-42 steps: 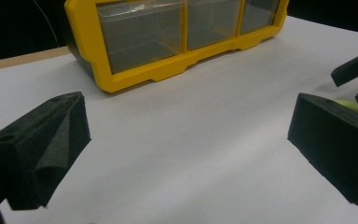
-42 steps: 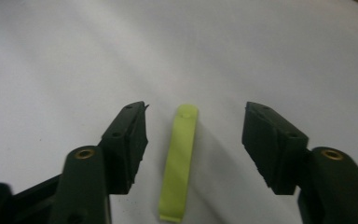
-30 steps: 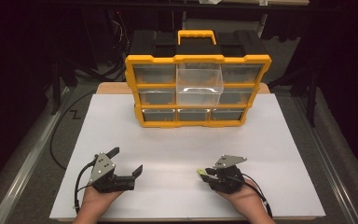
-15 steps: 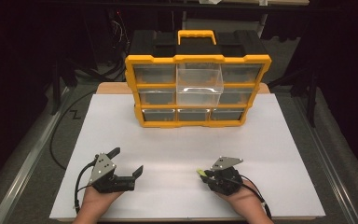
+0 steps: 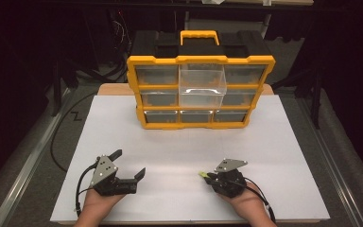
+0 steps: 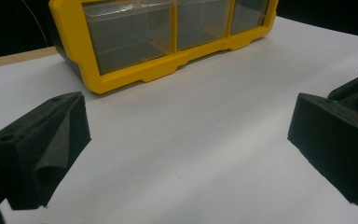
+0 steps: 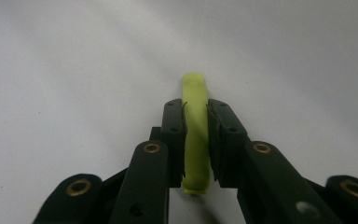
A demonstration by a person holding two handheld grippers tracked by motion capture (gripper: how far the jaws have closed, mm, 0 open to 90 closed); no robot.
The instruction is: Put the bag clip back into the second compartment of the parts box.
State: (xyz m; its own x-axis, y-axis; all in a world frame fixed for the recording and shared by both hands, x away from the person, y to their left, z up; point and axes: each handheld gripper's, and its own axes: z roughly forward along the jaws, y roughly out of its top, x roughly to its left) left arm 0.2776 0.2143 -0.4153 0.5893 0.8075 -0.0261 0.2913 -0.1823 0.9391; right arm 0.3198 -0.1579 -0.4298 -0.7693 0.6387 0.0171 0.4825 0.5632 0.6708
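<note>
Near edge of white table [image 5: 283, 142]: left gripper [image 5: 128, 164] w/ jaws spread wide, empty, aimed toward yellow drawer organizer [image 5: 201, 92] at far centre; right gripper [image 5: 207, 177] clamped on small yellow-green piece [image 7: 195, 133], prob. bound for a drawer.

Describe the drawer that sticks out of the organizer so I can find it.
At the table's far edge stands the yellow organizer. The clear drawer is in the middle of its top row, pulled forward. Its neighbours sit flush; it also looks taller than they do.
</note>
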